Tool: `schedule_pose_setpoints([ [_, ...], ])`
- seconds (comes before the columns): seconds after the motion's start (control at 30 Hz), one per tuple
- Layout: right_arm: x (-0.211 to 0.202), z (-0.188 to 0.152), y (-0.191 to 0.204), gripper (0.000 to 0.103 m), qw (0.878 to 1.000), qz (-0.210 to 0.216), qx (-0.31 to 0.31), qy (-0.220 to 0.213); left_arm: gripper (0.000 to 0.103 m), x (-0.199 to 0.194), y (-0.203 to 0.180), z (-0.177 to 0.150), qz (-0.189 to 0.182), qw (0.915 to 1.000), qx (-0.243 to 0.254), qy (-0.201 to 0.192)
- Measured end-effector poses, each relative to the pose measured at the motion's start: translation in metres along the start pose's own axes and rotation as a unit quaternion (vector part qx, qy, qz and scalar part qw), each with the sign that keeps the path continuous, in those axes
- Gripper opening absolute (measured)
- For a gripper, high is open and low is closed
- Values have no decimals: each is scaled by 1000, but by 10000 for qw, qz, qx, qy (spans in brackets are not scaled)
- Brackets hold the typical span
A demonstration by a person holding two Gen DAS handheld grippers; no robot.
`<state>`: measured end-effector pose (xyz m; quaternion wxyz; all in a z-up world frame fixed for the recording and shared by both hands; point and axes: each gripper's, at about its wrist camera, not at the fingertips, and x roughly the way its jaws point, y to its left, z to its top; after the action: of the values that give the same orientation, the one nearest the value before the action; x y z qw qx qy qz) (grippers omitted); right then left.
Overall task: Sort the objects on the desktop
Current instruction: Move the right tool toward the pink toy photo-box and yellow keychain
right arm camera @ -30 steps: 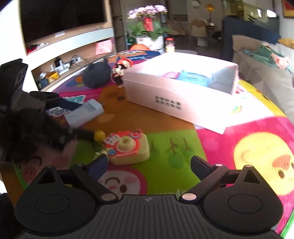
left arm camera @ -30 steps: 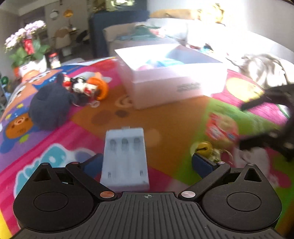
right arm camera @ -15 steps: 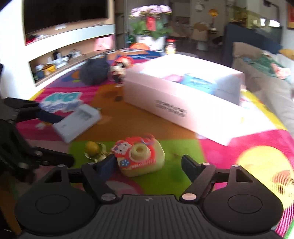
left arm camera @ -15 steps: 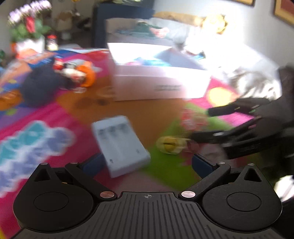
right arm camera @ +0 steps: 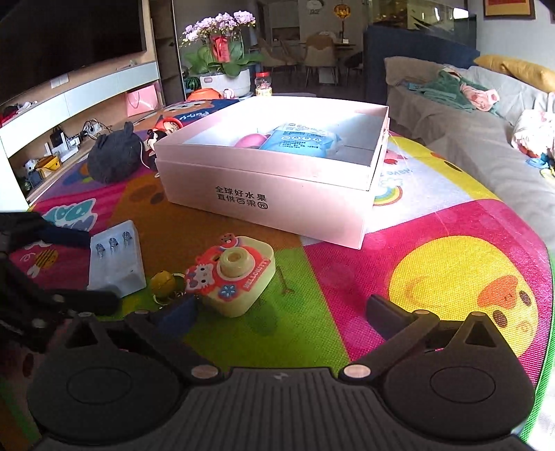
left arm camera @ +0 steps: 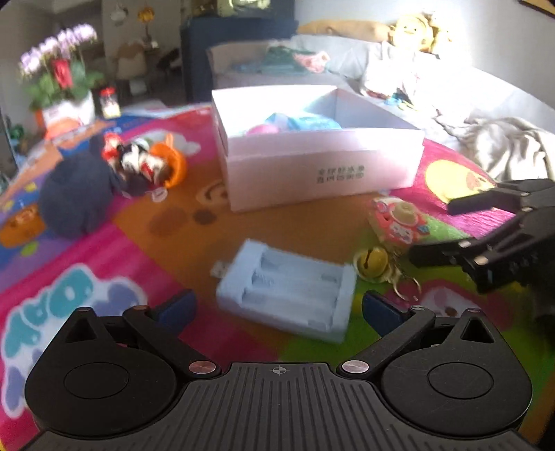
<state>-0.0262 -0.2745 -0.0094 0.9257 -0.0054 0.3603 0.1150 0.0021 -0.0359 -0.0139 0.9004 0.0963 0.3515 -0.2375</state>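
Both angled down over the mat: left gripper [left arm camera: 277, 305] gaping around pale-blue plastic battery charger [left arm camera: 288, 291]; right gripper [right arm camera: 281, 312] just opening wide, yellow-and-red toy camera [right arm camera: 232, 274] just ahead, untouched.

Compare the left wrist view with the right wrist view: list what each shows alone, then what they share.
Left wrist only: a yellow plush toy on the sofa and a grey blanket. Right wrist only: the dark TV screen and the shelf under it. Both: the white box, the battery charger, the toy camera, the yellow bell and the flower pot.
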Motion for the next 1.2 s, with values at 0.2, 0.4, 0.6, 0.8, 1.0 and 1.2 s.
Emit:
schedule_pose_setpoints([
  [0.2,-2,2,9,103,9995,102,-314,-24,89,-1,-12,1,119,9998,117,-80],
  [0.4,4,20,24,93,9982,353,-483,-72,88,-19,-15,-7,350,9993,113,-33],
  [0.6,17,26,28,81,9984,396,-318,236,88,-36,-14,-22,459,9989,-101,-42],
  [0.8,-10,21,30,48,9978,519,-333,259,86,-55,-17,-30,532,9983,-175,-185],
  [1.0,-76,20,22,39,9971,645,-394,-65,68,-78,-23,-12,458,9971,-42,-609],
  [1.2,-126,37,8,22,9955,380,-353,-790,92,-87,-27,1,339,9958,279,-800],
])
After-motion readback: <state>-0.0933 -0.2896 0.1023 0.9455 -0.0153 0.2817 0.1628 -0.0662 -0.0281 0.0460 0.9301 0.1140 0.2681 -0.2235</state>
